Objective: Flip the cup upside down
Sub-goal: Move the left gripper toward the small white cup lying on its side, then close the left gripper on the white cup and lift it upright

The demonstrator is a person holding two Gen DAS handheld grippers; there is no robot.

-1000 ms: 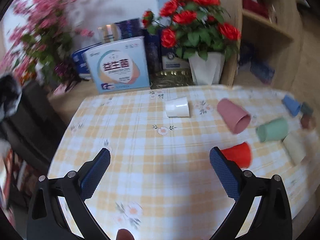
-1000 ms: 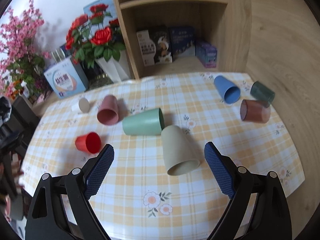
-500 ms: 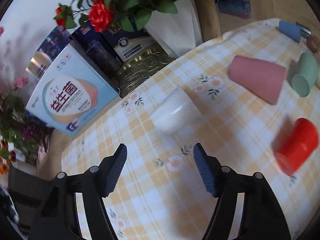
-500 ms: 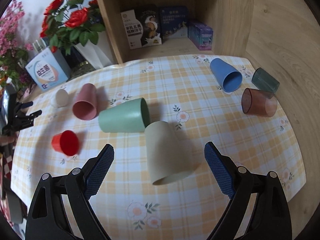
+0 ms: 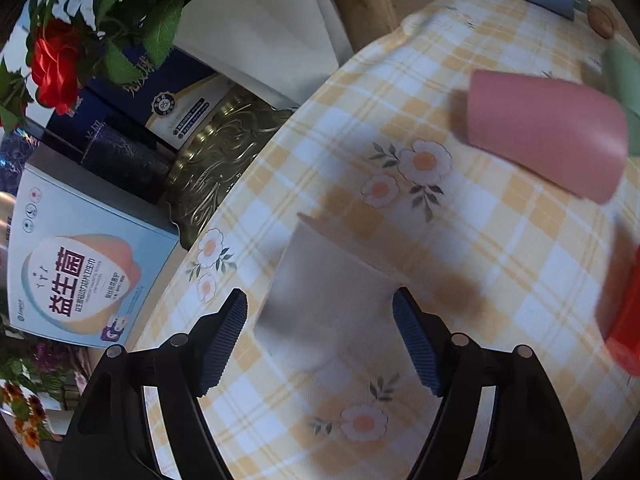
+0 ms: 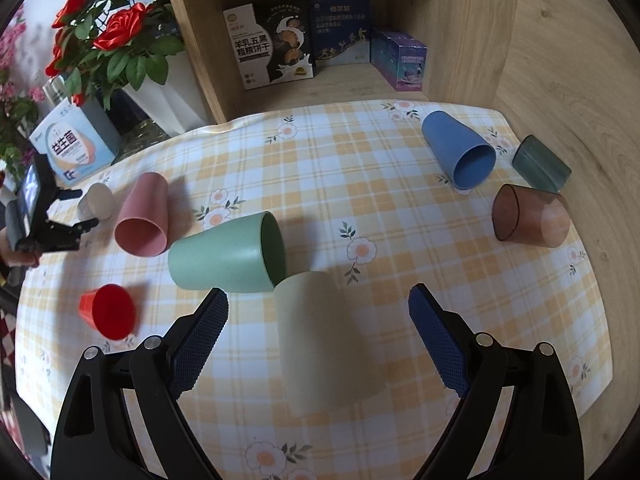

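Note:
A small white cup (image 5: pixel 328 296) lies on its side on the checked tablecloth (image 5: pixel 460 264). My left gripper (image 5: pixel 320 312) is open, its blue pads on either side of the cup without touching it. The same cup (image 6: pixel 97 202) and left gripper (image 6: pixel 80 209) show at the far left of the right wrist view. My right gripper (image 6: pixel 318 320) is open around a beige cup (image 6: pixel 324 340) lying on its side, base away from me. Pads and cup stay apart.
Other cups lie on their sides: pink (image 6: pixel 142 216), green (image 6: pixel 228 254), red (image 6: pixel 110 310), blue (image 6: pixel 460 150), brown translucent (image 6: pixel 528 216), dark green (image 6: pixel 540 164). A flower vase (image 6: pixel 160 96), boxes (image 5: pixel 80 280) and a wooden shelf (image 6: pixel 320 40) stand behind the table.
My left gripper has moved forward to the white cup, which now sits between its open fingers. My right gripper has moved closer over the beige cup.

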